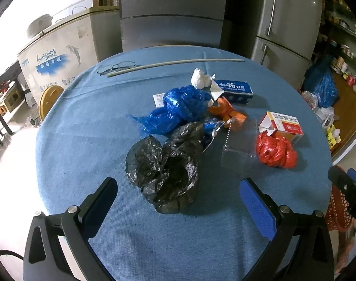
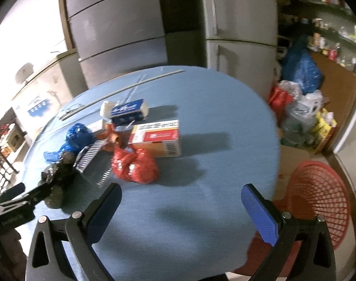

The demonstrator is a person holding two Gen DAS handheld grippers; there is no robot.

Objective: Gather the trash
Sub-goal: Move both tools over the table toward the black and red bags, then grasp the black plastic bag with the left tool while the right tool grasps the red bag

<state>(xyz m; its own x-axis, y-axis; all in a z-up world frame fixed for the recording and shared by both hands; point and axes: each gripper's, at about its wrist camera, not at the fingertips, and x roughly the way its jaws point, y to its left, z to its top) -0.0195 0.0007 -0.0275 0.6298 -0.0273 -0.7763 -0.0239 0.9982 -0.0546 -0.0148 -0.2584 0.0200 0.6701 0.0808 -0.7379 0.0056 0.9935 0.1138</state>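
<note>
**Both tongs wide over the trash pile**

While we hold both tongs above the near edge of the round blue counter, nothing sits between either pair of fingers. Our left tongs stand apart, and the crumpled black bag lies just ahead of them, near the counter's middle. Our right tongs are apart too, over bare cloth, with the red bag just ahead of their left finger.

Behind the black bag lies the blue bag, touching it. An orange wrapper sits just right of the blue bag, and a clear plastic tray rests between the black bag and the red bag. The red bag touches an orange-and-white box toward the counter's right edge. Further back we see a white paper wad against a blue box. Glasses and a long thin rod lie along the far edge.

Off the counter's right edge, lower down, stands a red mesh basket.
</note>
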